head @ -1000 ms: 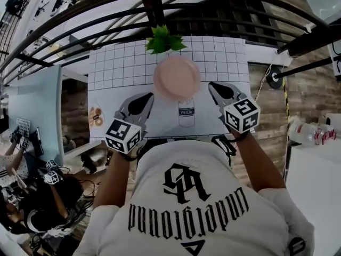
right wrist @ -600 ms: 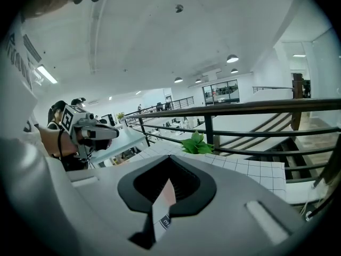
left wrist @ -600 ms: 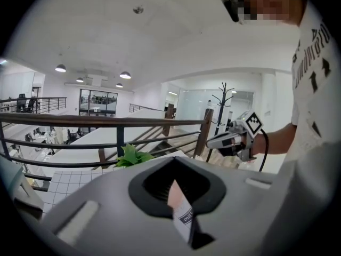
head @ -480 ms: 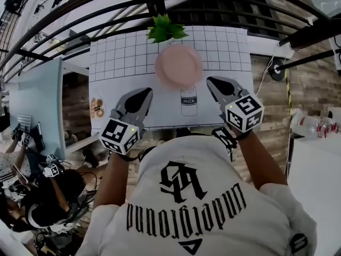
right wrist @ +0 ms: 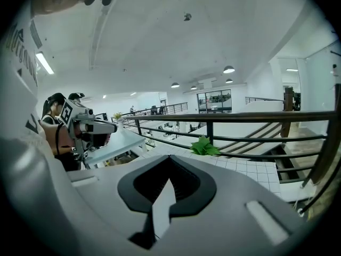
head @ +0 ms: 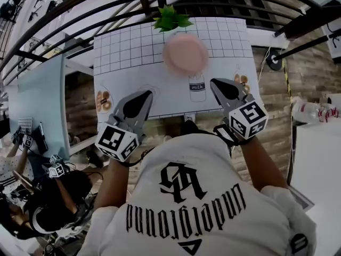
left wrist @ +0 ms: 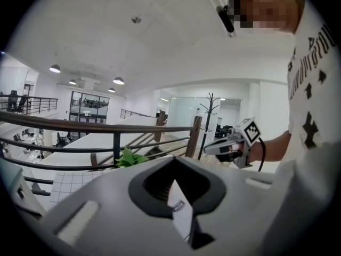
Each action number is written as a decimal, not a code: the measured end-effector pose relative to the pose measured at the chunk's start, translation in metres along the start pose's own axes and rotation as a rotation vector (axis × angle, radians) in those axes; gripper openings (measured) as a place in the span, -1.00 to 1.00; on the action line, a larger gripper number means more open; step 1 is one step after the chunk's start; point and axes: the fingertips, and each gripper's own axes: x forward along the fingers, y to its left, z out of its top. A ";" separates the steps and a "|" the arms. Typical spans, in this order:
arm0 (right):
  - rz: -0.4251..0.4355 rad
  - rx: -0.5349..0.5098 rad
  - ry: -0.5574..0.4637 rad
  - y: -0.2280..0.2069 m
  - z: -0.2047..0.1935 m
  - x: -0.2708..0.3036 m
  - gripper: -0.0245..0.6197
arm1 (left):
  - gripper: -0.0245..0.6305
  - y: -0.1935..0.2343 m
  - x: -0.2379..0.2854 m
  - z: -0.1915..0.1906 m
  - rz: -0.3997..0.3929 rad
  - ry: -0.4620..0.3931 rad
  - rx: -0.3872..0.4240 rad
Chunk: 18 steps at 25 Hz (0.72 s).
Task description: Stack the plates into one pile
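One pile of pink plates (head: pixel 185 53) sits on the white gridded table mat (head: pixel 122 49), just in front of a green plant (head: pixel 171 20). My left gripper (head: pixel 145 94) hangs over the table's near edge, left of the pile and well short of it, jaws shut and empty. My right gripper (head: pixel 214 82) is level with it on the right, also shut and empty. In the left gripper view the closed jaw tips (left wrist: pixel 173 160) point over the table toward the railing. In the right gripper view the jaw tips (right wrist: pixel 169 158) are likewise closed. Neither gripper touches the plates.
A milk bottle picture (head: pixel 197 86) lies between the grippers, below the plates. Doughnut pictures (head: pixel 103 100) mark the mat's near corners. A black railing (head: pixel 80 20) runs behind the table. Another person (head: pixel 48 196) sits at lower left, beside a pale blue desk (head: pixel 37 105).
Both grippers have drawn back from beside the plate pile to the table's near edge and risen a little. They stay shut. The pile has not moved on the mat.
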 end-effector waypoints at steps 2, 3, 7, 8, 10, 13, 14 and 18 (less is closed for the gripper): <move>-0.018 -0.009 -0.017 0.019 0.002 -0.009 -0.91 | -0.78 -0.001 -0.019 0.000 -0.005 -0.008 0.016; -0.027 -0.012 -0.025 0.029 0.001 -0.014 -0.91 | -0.78 -0.004 -0.028 0.000 -0.010 -0.014 0.024; -0.060 -0.022 -0.049 0.068 -0.001 -0.036 -0.91 | -0.78 -0.018 -0.061 0.003 -0.042 -0.043 0.052; -0.068 -0.027 -0.056 0.077 -0.002 -0.041 -0.91 | -0.78 -0.023 -0.069 0.004 -0.052 -0.051 0.062; -0.078 -0.040 -0.069 0.097 -0.007 -0.051 -0.91 | -0.78 -0.033 -0.085 0.006 -0.065 -0.067 0.080; -0.074 -0.044 -0.082 0.126 -0.019 -0.063 -0.91 | -0.78 -0.046 -0.109 0.004 -0.084 -0.082 0.102; -0.075 -0.042 -0.085 0.135 -0.022 -0.066 -0.91 | -0.78 -0.049 -0.116 0.003 -0.092 -0.083 0.106; -0.087 -0.048 -0.092 0.162 -0.031 -0.081 -0.91 | -0.78 -0.058 -0.139 -0.005 -0.112 -0.079 0.115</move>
